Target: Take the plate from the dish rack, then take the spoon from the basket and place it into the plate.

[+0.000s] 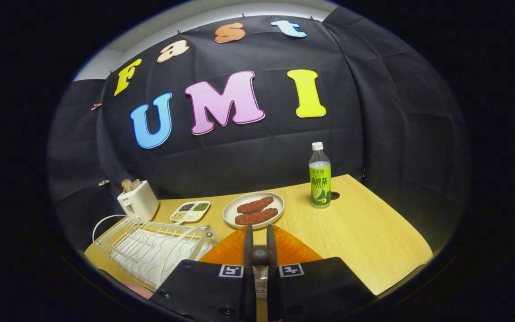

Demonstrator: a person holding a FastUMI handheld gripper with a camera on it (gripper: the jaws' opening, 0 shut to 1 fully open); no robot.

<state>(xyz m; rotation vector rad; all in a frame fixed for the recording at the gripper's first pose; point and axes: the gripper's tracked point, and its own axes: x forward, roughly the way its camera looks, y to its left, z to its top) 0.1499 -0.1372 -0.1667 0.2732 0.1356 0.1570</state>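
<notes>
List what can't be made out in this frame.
- Orange plate: its near part is hidden behind the gripper body; the fingers look closed on its rim.
- Dish rack: near corner hidden by the gripper body.
- Sectioned dish: contents too small to identify.
- Toaster: its cord's end is hidden behind the rack.

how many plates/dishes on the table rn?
3. An orange plate held edge-on between the shut fingers; a white plate with two brown pieces just beyond them; a small divided dish beside the toaster. The dish rack looks empty.
</notes>
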